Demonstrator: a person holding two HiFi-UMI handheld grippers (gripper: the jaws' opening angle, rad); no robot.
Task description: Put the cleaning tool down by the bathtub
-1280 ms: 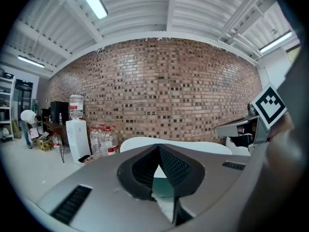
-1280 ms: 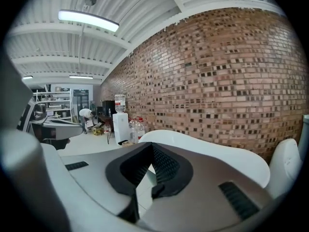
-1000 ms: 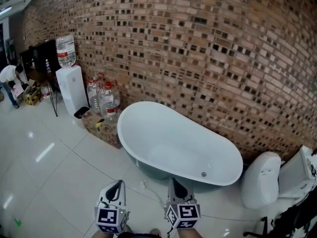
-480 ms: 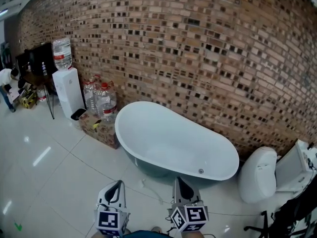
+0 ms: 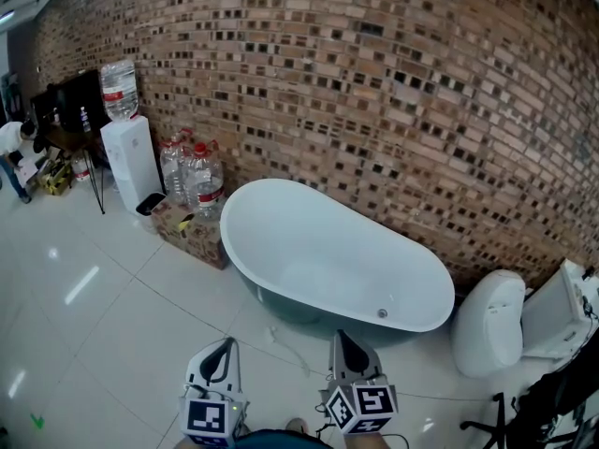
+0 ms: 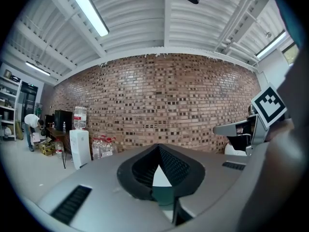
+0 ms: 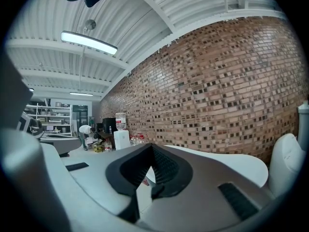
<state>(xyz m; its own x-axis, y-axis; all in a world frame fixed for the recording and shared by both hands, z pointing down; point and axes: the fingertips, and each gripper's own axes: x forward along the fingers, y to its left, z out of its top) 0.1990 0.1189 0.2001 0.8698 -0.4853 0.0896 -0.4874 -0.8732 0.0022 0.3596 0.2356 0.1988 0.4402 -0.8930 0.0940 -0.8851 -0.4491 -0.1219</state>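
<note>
A white oval bathtub (image 5: pixel 318 251) stands on the tiled floor against the brick wall, ahead of both grippers. My left gripper (image 5: pixel 221 349) is at the bottom of the head view with its jaws shut and nothing between them. My right gripper (image 5: pixel 344 341) is beside it, also shut and empty, a little short of the tub's near rim. In the left gripper view the black pads (image 6: pixel 171 166) meet in a point. The right gripper view shows its pads (image 7: pixel 161 166) closed, with the tub's rim (image 7: pixel 227 161) just beyond. No cleaning tool shows in either gripper.
A white toilet (image 5: pixel 491 330) stands right of the tub. Left of the tub are a cardboard box (image 5: pixel 192 232), large water bottles (image 5: pixel 192 181) and a water dispenser (image 5: pixel 131 162). A thin white cord (image 5: pixel 285 344) lies on the floor. A person (image 5: pixel 14 148) bends at far left.
The right gripper has shifted slightly to the right. The tub sits a little nearer and lower in the head view. Both grippers stay shut.
</note>
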